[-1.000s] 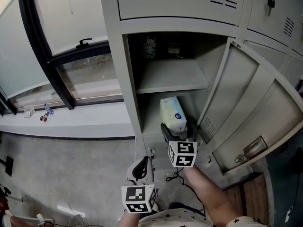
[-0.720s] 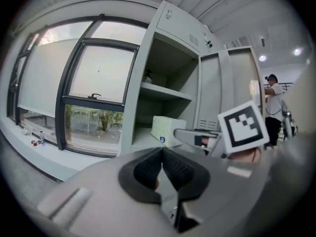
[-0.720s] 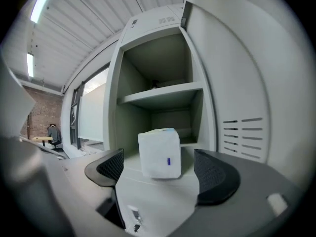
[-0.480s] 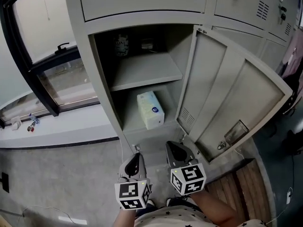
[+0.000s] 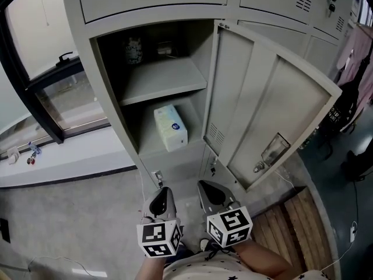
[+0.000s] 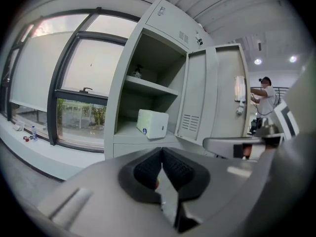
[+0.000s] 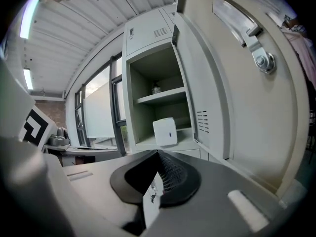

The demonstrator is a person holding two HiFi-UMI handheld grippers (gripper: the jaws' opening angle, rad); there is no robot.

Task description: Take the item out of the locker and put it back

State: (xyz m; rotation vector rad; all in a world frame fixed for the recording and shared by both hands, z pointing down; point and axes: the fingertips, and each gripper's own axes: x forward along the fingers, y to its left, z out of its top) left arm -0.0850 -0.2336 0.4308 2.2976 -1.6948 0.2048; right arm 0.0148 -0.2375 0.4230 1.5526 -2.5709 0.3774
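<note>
The grey locker (image 5: pixel 111 92) stands open, its door (image 5: pixel 268 98) swung out to the right. A white tissue pack (image 5: pixel 170 127) with a blue mark lies on the lower shelf; it also shows as the pack (image 6: pixel 152 124) in the left gripper view and the pack (image 7: pixel 165 131) in the right gripper view. Both grippers hang low in front of the locker, well short of the pack. My left gripper (image 5: pixel 163 192) is shut with nothing in it, its pads (image 6: pixel 148 168) meeting. My right gripper (image 5: pixel 205 186) is shut and empty too, pads (image 7: pixel 170 174) together.
On the upper shelf (image 5: pixel 163 77) stand a small jar (image 5: pixel 134 50) and another small item (image 5: pixel 165 50). A black-framed window (image 5: pixel 52 98) and its sill (image 5: pixel 58 156) lie to the left. Wooden flooring (image 5: pixel 303 226) and hanging clothes (image 5: pixel 355 63) are at the right. A person (image 6: pixel 266 95) stands far off.
My right gripper has drawn back out of the locker and away from the tissue pack, and its jaws have closed. The pack stays on the lower shelf. The head view has swung left.
</note>
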